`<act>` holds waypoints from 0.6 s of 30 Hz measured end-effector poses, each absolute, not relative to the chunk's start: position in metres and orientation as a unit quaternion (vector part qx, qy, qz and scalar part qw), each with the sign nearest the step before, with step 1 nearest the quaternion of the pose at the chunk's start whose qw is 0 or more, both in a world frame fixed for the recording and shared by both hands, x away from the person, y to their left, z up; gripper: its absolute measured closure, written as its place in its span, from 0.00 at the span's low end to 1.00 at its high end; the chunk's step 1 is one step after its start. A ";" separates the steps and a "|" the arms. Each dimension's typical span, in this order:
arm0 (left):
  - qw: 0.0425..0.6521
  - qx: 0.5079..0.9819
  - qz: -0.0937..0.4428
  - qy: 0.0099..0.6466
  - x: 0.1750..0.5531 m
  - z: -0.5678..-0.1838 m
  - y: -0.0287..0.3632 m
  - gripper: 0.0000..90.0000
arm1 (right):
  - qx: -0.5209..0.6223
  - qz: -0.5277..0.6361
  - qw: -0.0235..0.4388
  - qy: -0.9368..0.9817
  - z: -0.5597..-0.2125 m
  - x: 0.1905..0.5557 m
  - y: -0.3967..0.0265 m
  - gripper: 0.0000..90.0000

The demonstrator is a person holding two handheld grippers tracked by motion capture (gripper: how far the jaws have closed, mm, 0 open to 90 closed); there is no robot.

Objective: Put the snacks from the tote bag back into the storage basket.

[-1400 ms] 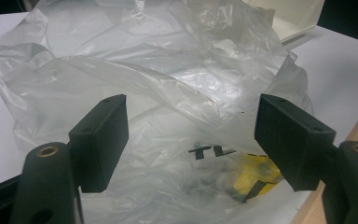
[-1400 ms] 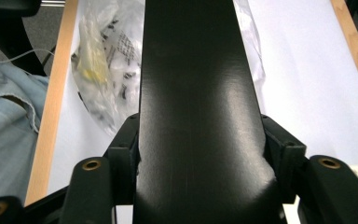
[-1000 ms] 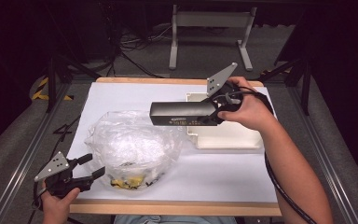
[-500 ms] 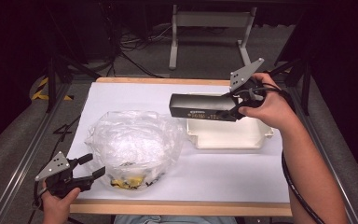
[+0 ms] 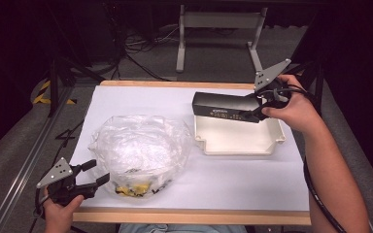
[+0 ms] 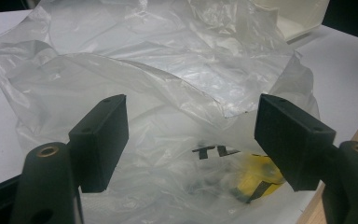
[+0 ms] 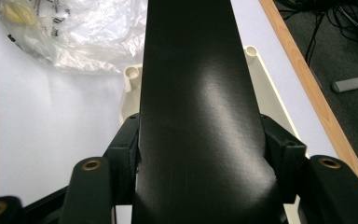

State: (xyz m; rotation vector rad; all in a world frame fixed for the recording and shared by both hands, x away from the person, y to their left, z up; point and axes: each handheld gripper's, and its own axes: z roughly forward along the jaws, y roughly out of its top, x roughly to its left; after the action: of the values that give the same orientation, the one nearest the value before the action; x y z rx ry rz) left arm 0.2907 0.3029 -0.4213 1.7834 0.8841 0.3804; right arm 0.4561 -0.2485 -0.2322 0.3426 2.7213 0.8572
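Up high, the right gripper's fingers [image 7: 275,140] squeezed one end of the long black flat box [image 5: 226,108]; it pointed toward nine o'clock, over the cream plastic tray [image 5: 238,141] on the bench [image 5: 223,179].

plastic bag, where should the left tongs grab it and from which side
Probably the loose upper edge of the plastic bag, near the crumpled flap facing the left tongs. Come in level from the near left corner of the table, where the tongs sit open beside the bag. The film stands up in thin folds there, so the pads can pinch it; the low part holds the yellow contents.
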 end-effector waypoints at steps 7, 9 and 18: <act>0.529 0.747 0.159 0.370 0.291 -0.422 0.303 0.30 | 0.137 0.294 0.144 0.935 -0.236 0.464 -0.265 0.48; 0.529 0.747 0.160 0.370 0.291 -0.422 0.303 0.30 | 0.144 0.293 0.148 0.933 -0.237 0.467 -0.270 0.48; 0.528 0.747 0.158 0.372 0.291 -0.422 0.303 0.30 | 0.163 0.289 0.157 0.930 -0.242 0.477 -0.286 0.48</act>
State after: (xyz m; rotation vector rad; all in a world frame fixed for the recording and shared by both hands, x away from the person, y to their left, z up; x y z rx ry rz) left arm 0.2911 0.3031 -0.4217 1.7840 0.8890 0.3786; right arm 0.4774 -0.2857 -0.2420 0.4658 2.6622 0.8275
